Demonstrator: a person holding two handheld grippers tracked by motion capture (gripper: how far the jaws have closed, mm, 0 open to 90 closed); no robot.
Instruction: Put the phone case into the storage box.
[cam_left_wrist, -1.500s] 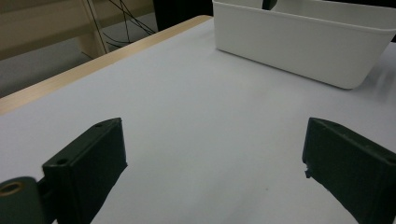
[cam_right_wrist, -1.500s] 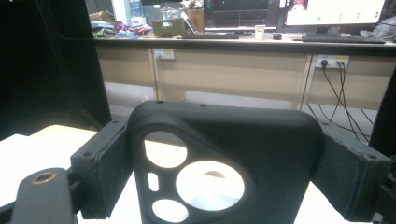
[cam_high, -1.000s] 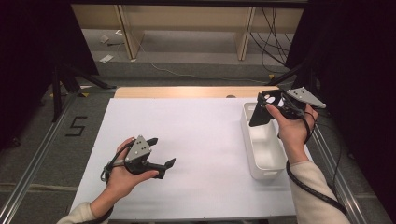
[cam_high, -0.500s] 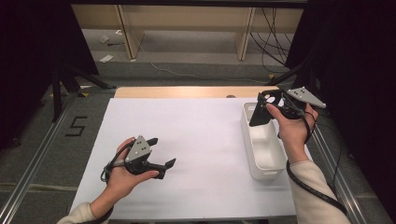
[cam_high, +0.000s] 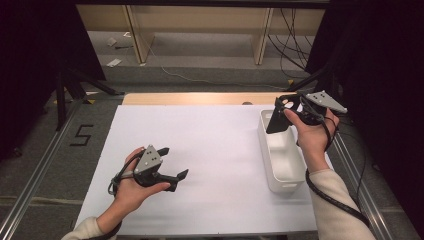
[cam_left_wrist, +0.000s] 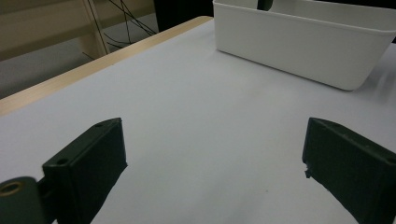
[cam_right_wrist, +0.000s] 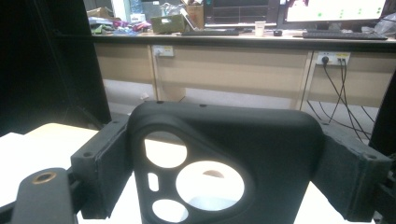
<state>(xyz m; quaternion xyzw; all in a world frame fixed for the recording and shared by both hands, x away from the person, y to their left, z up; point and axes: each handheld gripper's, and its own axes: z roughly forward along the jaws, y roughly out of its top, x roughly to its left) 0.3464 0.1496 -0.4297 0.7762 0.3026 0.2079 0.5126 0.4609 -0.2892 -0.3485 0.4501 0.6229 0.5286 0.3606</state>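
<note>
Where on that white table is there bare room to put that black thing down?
The widest free patch is the white table between the left gripper and the white bin. The bin's near half also looks bare. It is tight at the bin's far end, where the right gripper holds the black phone case over it.

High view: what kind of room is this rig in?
Probably a lab or office workspace set up for recording. A white-covered table stands between dark curtains; the right gripper view shows a desk with a monitor, a keyboard and wall sockets.
</note>
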